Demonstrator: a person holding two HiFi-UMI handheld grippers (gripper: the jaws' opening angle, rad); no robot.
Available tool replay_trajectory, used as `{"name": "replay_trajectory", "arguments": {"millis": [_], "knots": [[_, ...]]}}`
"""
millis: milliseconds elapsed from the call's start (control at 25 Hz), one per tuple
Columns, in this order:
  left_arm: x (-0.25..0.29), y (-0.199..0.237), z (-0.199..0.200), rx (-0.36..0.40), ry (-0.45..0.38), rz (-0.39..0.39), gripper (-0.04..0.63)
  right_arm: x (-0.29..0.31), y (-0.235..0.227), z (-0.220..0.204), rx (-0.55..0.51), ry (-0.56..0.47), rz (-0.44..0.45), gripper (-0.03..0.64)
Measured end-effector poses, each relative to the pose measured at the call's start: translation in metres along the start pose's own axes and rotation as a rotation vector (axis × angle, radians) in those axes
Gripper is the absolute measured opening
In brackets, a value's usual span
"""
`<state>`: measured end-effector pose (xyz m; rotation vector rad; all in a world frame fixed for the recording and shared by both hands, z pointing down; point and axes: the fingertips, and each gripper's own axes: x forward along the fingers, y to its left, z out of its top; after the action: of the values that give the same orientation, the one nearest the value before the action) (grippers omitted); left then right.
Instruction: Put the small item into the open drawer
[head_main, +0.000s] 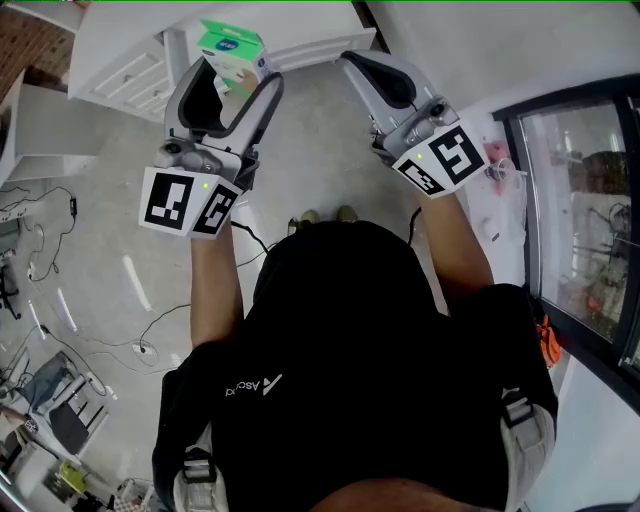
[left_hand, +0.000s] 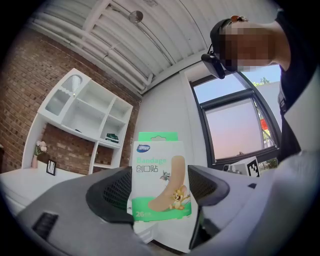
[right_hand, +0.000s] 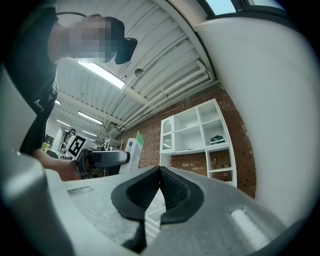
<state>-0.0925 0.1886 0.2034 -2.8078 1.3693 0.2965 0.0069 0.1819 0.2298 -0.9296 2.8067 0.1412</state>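
A green and white bandage box (head_main: 235, 52) (left_hand: 159, 175) stands upright between the jaws of my left gripper (head_main: 240, 72) (left_hand: 160, 192), held up in the air with a pad against each side. The right gripper view shows the same box (right_hand: 132, 147) edge-on to the left. My right gripper (head_main: 352, 60) (right_hand: 160, 172) is raised beside it, apart from the box; its pads meet with nothing between them. A white cabinet with drawer fronts (head_main: 125, 75) lies ahead at the upper left. I cannot make out an open drawer.
A white shelf unit (left_hand: 85, 115) (right_hand: 200, 130) stands against a brick wall. A dark-framed window (head_main: 580, 200) (left_hand: 235, 125) runs along the right. Cables (head_main: 150, 340) trail over the pale floor at the left, and the person's shoes (head_main: 325, 215) show below the grippers.
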Motion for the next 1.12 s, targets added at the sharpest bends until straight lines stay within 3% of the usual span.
{"name": "replay_trajectory", "arguments": {"millis": [600,1120], "knots": [[0.002,0.088,-0.002,-0.011,0.02,-0.045,0.34,0.065,-0.01,-0.019,-0.045,0.038,-0.079,0.002],[0.096,0.147,-0.043,-0.008,0.09,-0.021,0.339,0.12,-0.117,-0.053,-0.083,0.062,-0.045,0.002]]}}
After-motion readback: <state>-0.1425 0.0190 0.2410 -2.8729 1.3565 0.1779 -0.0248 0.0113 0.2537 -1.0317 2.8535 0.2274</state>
